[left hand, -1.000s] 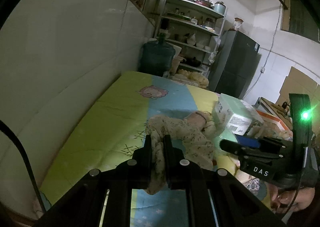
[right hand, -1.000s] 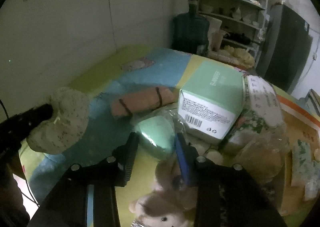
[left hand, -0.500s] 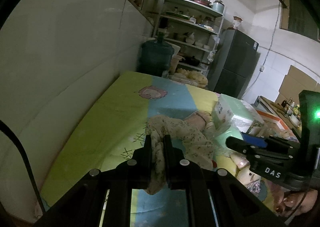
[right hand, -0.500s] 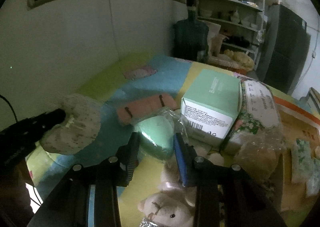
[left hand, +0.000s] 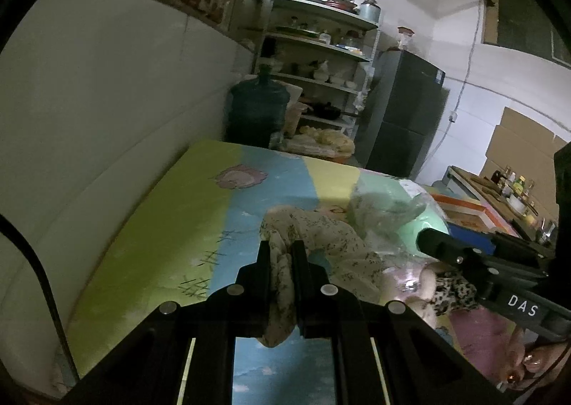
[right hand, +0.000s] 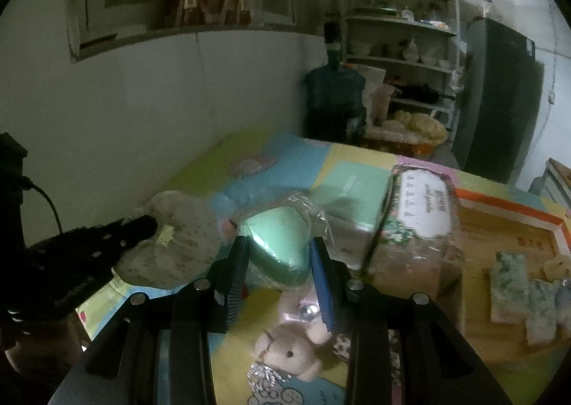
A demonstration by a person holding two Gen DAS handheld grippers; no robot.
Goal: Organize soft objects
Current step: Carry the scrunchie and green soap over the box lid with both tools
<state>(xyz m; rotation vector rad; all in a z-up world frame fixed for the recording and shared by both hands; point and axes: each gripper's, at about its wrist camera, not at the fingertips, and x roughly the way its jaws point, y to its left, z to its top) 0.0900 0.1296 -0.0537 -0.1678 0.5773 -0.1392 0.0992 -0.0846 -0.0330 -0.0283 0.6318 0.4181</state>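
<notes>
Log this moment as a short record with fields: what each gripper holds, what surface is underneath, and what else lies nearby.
left gripper: shut on floral cloth
right gripper: shut on green pad in plastic wrap
surface: colourful play mat
near right gripper: plush bear, mint green box, floral tissue pack
background: water jug, shelves, fridge

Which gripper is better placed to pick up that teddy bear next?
Neither is free: the left gripper clamps the floral cloth, the right gripper holds the bagged green item. The right is better placed; the teddy bear lies just below its jaws.
</notes>
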